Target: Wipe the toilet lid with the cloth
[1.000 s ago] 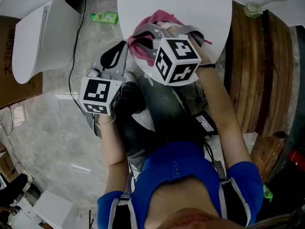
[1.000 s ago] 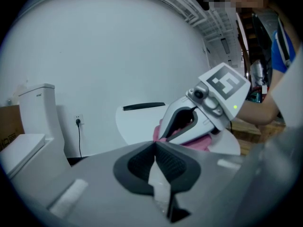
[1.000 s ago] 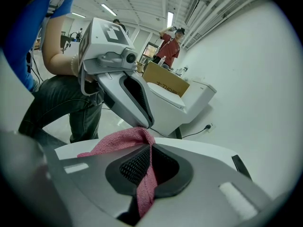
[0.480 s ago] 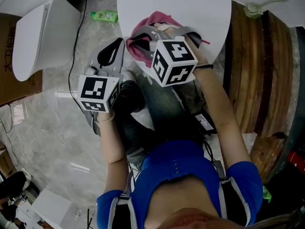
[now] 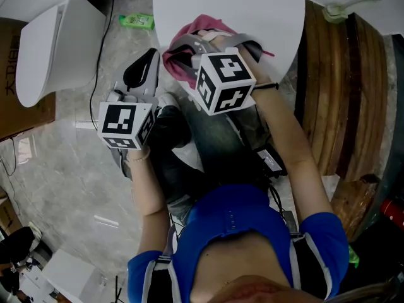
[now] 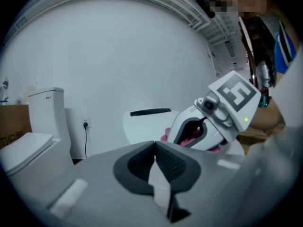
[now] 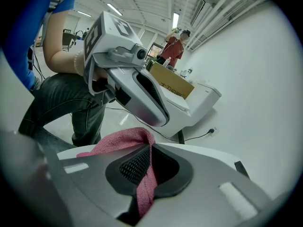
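The round white toilet lid (image 5: 246,8) lies at the top of the head view. A pink cloth (image 5: 203,28) rests bunched on its near left edge. My right gripper (image 5: 180,54) is shut on that cloth, its marker cube over the lid's front rim. In the right gripper view the cloth (image 7: 122,141) is pinched between the jaws of the right gripper (image 7: 146,162) and hangs down. My left gripper (image 5: 144,70) hovers over the floor just left of the lid, apart from the cloth. The left gripper (image 6: 154,150) is shut with nothing in it.
A second white toilet (image 5: 47,46) stands at the left with a cardboard box (image 5: 22,109) beside it. A green bottle (image 5: 137,22) and a black cable (image 5: 100,62) lie on the marble floor. Wooden planks (image 5: 344,87) run along the right.
Both grippers have drifted slightly left. The pink cloth has slid left with the right gripper along the lid's near edge.
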The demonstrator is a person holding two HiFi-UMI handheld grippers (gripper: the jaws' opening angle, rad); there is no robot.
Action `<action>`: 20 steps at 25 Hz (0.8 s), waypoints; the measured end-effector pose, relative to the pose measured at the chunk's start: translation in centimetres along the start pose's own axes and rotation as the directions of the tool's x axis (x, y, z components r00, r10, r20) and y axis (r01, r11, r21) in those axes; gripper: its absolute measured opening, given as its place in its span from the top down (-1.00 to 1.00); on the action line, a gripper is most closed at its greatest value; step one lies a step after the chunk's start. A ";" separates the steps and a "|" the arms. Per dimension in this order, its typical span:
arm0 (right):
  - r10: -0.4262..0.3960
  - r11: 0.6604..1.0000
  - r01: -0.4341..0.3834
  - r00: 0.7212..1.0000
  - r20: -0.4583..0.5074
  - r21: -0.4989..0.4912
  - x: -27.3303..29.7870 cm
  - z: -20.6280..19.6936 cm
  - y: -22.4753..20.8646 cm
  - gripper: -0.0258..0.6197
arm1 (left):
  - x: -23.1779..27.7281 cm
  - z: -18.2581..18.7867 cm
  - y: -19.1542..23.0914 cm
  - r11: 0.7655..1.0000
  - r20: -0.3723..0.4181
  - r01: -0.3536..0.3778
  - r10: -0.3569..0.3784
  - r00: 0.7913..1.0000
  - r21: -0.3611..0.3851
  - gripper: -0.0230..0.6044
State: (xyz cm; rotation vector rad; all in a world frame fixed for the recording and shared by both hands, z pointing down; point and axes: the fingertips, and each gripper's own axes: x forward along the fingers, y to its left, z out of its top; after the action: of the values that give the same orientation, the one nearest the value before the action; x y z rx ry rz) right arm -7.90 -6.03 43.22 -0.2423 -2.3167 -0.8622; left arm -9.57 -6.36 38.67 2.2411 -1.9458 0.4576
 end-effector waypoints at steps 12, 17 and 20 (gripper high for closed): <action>0.008 1.000 -0.008 1.000 0.003 -0.012 0.2 0.7 0.6 0.90 | 0.4 0.6 -0.1 0.999 0.028 0.006 -0.005 1.000 -0.036 0.92; 0.032 0.999 -0.032 0.999 0.017 -0.002 -0.2 0.6 1.0 0.90 | 0.6 0.6 -0.3 0.999 0.028 0.021 -0.019 0.999 -0.039 0.92; 0.044 0.999 -0.044 0.998 0.033 0.005 -0.6 0.6 1.3 0.89 | 0.3 0.7 -0.3 0.999 0.032 0.020 -0.019 0.999 -0.041 0.92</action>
State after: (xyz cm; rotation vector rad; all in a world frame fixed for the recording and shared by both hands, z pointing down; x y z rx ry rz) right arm -7.20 -4.57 43.15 -0.3061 -2.3349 -0.8354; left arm -9.13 -6.79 38.08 2.2533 -1.9284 0.3776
